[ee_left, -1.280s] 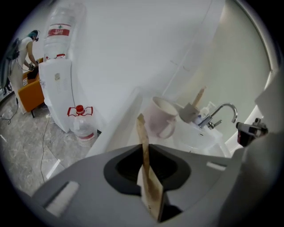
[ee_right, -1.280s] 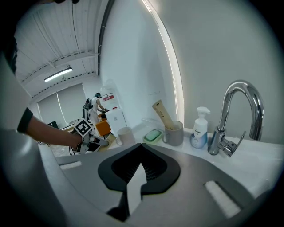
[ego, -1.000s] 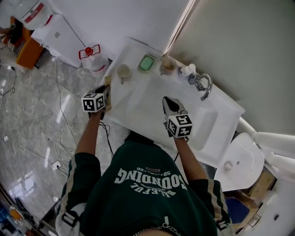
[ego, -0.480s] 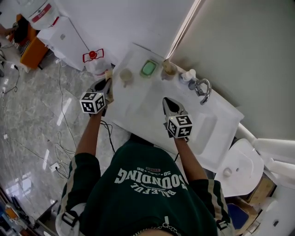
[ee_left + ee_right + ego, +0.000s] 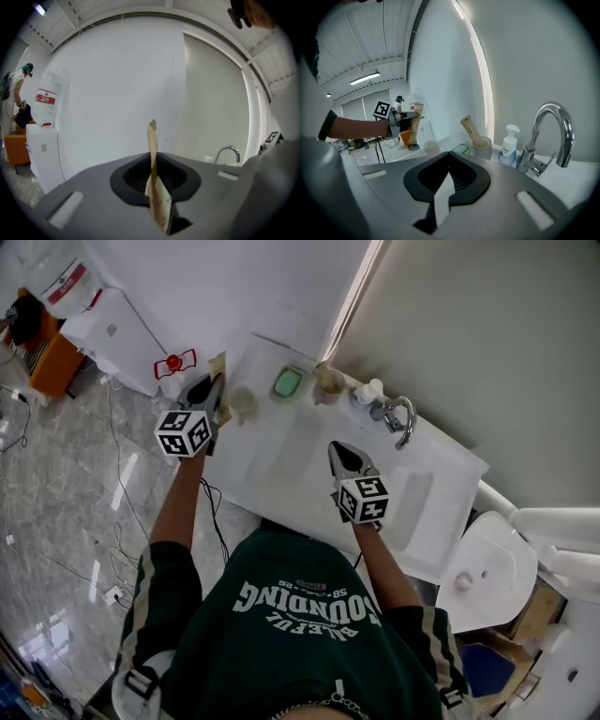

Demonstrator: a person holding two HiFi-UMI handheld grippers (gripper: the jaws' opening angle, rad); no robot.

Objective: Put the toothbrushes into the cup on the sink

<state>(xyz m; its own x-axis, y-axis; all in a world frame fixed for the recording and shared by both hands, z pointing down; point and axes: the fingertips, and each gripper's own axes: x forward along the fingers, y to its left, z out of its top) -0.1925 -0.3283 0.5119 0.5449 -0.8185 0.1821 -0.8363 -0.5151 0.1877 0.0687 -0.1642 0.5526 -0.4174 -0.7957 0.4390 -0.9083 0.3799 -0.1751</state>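
Left tongs (image 5: 154, 180): clamped on a toothbrush (image 5: 152, 145); I see them upper left, at the sink's (image 5: 281, 465) left edge.
Right tongs (image 5: 446, 180): together, empty, centre frame.
Cup (image 5: 328, 382): sink's back edge, open basin between.

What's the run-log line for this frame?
left hand-held gripper: shut on packaged toothbrush | right hand-held gripper: shut, empty, over sink | cup: holds second toothbrush
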